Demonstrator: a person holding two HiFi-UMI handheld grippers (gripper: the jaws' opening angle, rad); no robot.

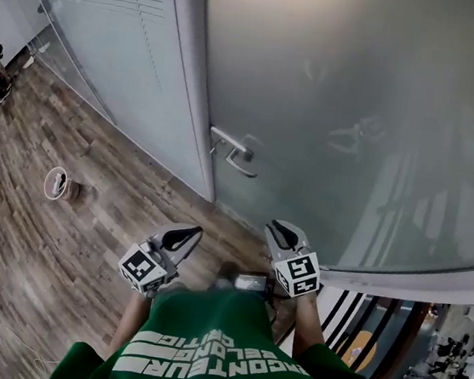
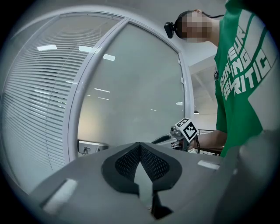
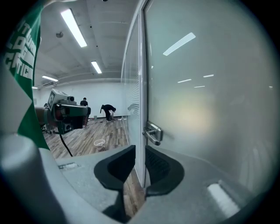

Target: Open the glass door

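Note:
The frosted glass door fills the upper right of the head view, its edge along a white frame post. Its metal lever handle sits near that edge, also in the right gripper view as the handle. Both grippers hover low by the person's body, well short of the handle. My left gripper is shut with nothing in it; its pads meet at the tip. My right gripper is open with a clear gap between its pads, holding nothing and pointing at the door's edge.
A fixed glass panel with blinds stands left of the post. A white round object lies on the wooden floor. People stand far back in the room. A dark railing shows at the lower right.

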